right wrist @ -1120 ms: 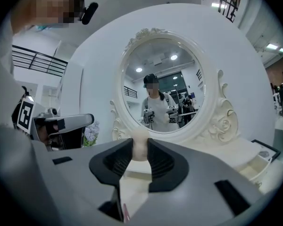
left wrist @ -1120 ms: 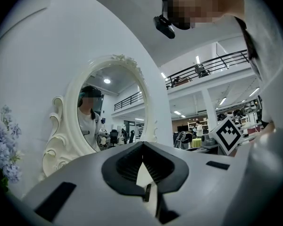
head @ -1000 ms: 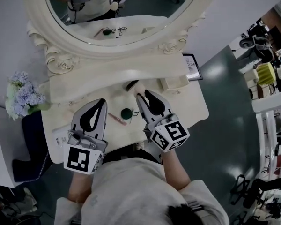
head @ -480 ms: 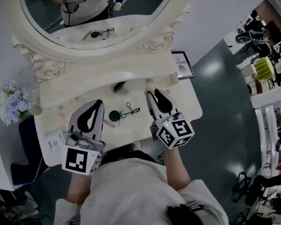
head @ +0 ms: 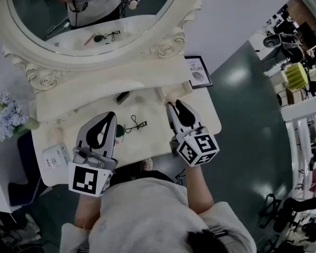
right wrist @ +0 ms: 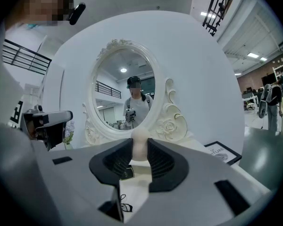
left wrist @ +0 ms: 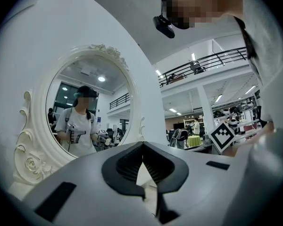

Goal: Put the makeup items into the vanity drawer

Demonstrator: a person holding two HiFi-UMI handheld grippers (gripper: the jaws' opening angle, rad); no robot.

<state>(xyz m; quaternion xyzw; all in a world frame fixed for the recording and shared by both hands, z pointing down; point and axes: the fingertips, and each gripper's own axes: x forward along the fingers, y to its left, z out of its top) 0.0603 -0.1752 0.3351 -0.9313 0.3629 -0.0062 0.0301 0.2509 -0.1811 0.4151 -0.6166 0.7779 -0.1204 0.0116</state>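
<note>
My right gripper hovers over the right half of the cream vanity top. It is shut on a beige makeup sponge, which stands upright between the ribbed pads. My left gripper is over the left half of the top, its jaw tips touching and nothing between them. A black eyelash curler lies on the top between the two grippers. A small black tube lies farther back by the mirror base. A dark green round item peeks out beside the left gripper.
An oval mirror in a carved frame rises behind the top. A framed card leans at the back right and a cream tray sits near it. A white box lies at the front left, with pale flowers beyond the left edge.
The right gripper has carried the sponge to the right, away from the curler. The view has swung, and the left gripper now covers most of the green item and the pink stick.
</note>
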